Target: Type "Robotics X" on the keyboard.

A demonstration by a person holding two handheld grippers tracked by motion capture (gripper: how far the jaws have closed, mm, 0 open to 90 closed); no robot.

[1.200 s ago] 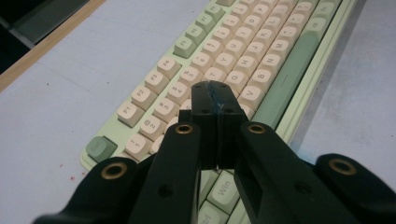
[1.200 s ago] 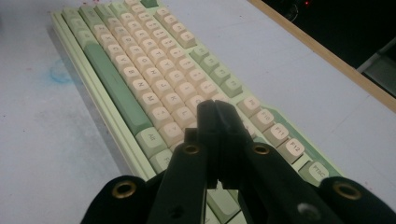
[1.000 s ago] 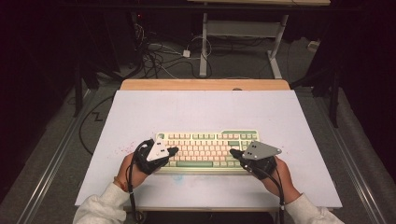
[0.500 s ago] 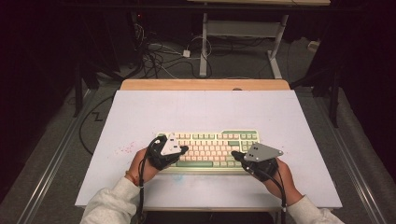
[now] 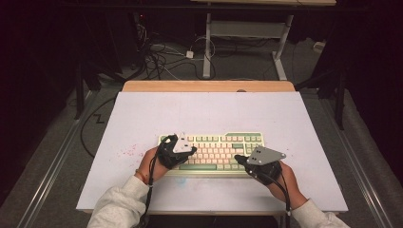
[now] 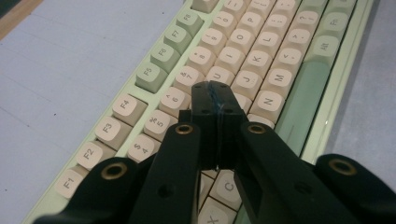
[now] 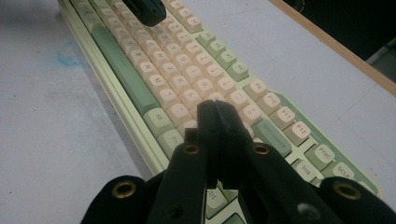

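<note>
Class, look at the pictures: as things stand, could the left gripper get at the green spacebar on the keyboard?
Probably yes: the left gripper, jaws shut, hovers over the letter keys beside the spacebar of the keyboard, with nothing between them.

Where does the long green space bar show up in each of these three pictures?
High view: the space bar lies in the keyboard's bottom row, between the two hands.
Left gripper view: right of middle, running up beside the N and M keys.
Right gripper view: upper left, along the near edge.
Shared landmark: the keyboard's pale green frame.
</note>
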